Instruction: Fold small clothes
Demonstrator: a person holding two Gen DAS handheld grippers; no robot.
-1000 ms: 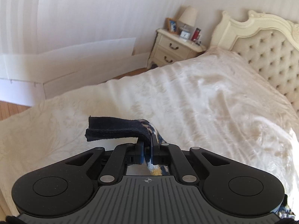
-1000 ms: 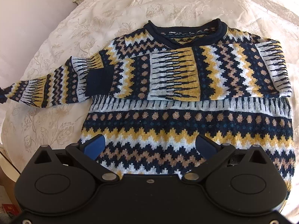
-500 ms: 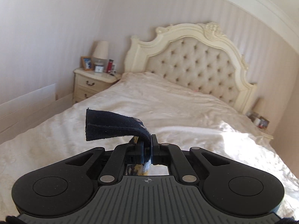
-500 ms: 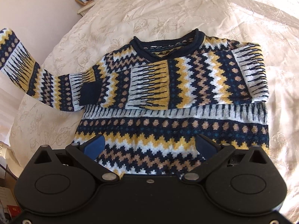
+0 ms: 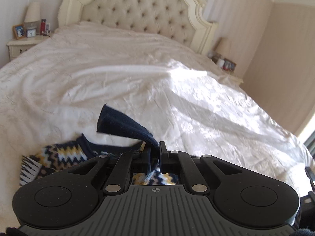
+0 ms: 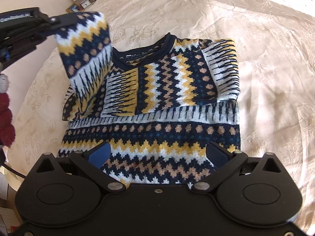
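Note:
A navy, yellow and white patterned sweater (image 6: 157,102) lies flat on the cream bedspread (image 6: 265,39), neck away from me. One sleeve (image 6: 218,68) is folded across the chest. The other sleeve (image 6: 86,59) is lifted in the air over the sweater's left side, held at its navy cuff (image 5: 122,125) by my left gripper (image 5: 155,155), which is shut on it. My right gripper (image 6: 157,153) hovers open above the sweater's hem, with nothing between its fingers.
A tufted cream headboard (image 5: 141,9) stands at the far end of the bed. A nightstand (image 5: 21,45) with a lamp, clock and frames is at the left. A person's dark red sleeve (image 6: 6,118) shows at the left edge of the right wrist view.
My left gripper has lifted the sleeve off the bed and swung it right, over the sweater's body. The right gripper stayed open above the hem.

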